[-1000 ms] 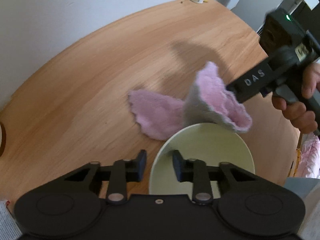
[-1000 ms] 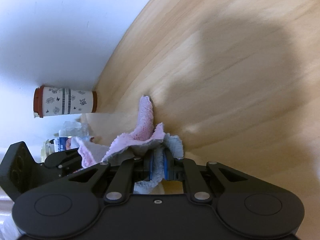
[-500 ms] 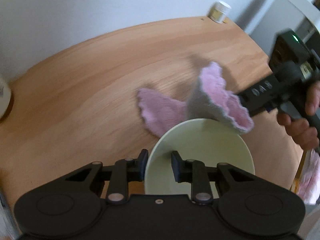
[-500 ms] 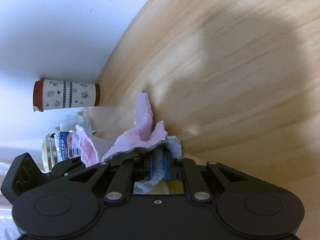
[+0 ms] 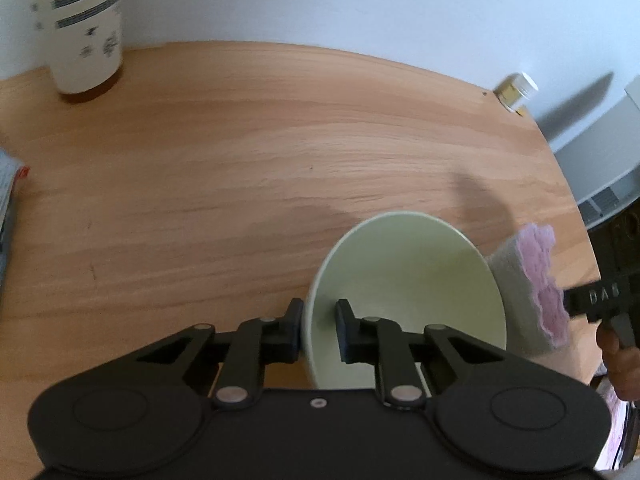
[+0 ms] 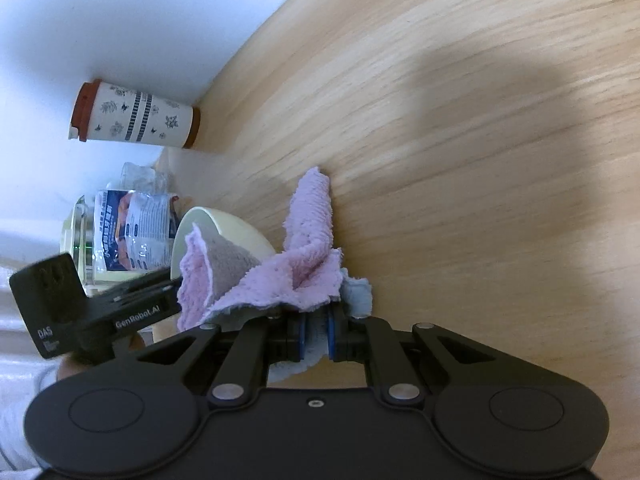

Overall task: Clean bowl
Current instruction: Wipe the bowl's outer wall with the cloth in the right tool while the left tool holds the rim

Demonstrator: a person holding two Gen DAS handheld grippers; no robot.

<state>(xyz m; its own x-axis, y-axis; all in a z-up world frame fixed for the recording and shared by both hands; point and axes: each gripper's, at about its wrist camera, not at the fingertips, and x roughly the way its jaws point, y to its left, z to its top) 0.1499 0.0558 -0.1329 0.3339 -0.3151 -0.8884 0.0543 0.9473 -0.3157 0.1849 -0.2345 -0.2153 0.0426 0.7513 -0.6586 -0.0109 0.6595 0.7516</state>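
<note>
Left wrist view
Left gripper (image 5: 318, 330): narrow, its two fingers pinch the near rim of the bowl, one finger outside the wall and one inside.
Bowl (image 5: 416, 280): pale green, round, so no long axis; it is tilted, with the mouth facing up and toward the camera. It sits over the wooden table (image 5: 240, 168), near the right front part; whether its base touches the wood cannot be told.
Bowl contents: nothing shows inside but bare glaze.
Cloth (image 5: 536, 280): pink on one face, grey on the other, just beside the bowl's right rim, outside it.
Right gripper (image 5: 596, 300): at the right edge, at the cloth; its fingertips are hidden.
Cup (image 5: 80, 28): tall, patterned, upright at the far left by the wall.
Small jar (image 5: 516, 90): at the far right corner of the table.

Right wrist view
Right gripper (image 6: 316, 336): narrow, clamped on the cloth (image 6: 296, 272), which fans out ahead of the fingers.
Bowl (image 6: 224, 236): left of the cloth, behind a cloth fold.
Left gripper (image 6: 96, 312): its body at the left, fingertips hidden.
Cup (image 6: 136, 116): against the wall.
Packet (image 6: 136, 232): crinkled, printed, beyond the bowl.
</note>
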